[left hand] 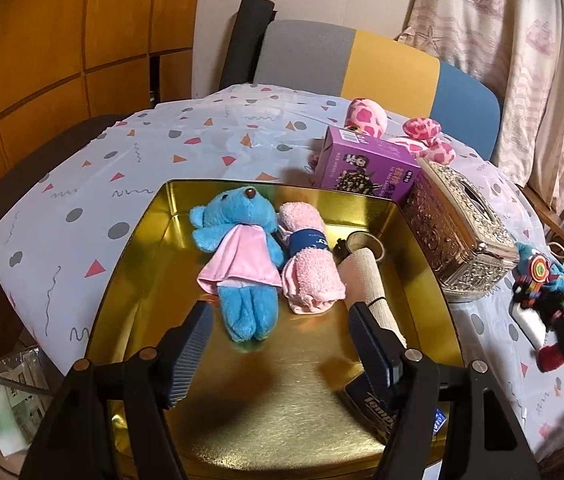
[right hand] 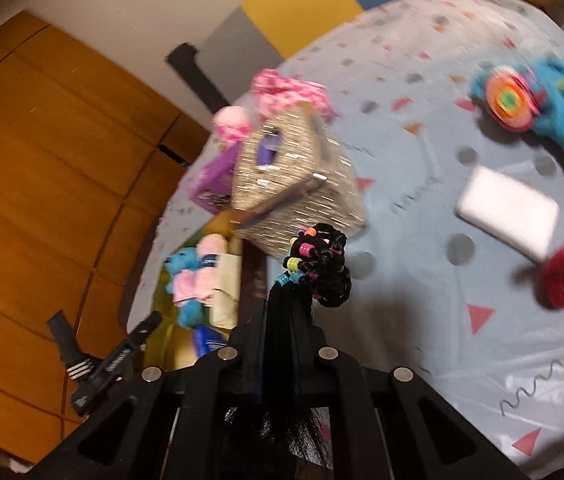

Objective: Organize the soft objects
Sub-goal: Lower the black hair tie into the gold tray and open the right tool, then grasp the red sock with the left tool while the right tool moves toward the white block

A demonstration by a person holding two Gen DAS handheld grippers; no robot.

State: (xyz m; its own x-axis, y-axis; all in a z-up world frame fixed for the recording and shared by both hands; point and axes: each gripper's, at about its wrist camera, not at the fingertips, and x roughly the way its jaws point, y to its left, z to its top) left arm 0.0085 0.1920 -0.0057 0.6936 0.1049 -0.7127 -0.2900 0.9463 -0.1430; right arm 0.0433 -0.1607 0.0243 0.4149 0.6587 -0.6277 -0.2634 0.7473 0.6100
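Warm dim light, R view motion-blurred

Left claw [left hand: 278, 348]: jaws apart, nothing between, above gold tray [left hand: 142, 240]
Tray holds: blue teddy [left hand: 238, 256], rolled pink towel [left hand: 307, 264], bandage roll [left hand: 365, 276]
Table [left hand: 122, 160]: purple box [left hand: 365, 168], ornate tissue box [left hand: 457, 232]

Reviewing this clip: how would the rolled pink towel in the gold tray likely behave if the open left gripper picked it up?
The rolled pink towel looks soft terry, so it would probably squash between the pads. Its blue band cinches only the middle, so the flared loose end may droop. Lying flat in the gold tray, it seems unlikely to roll.
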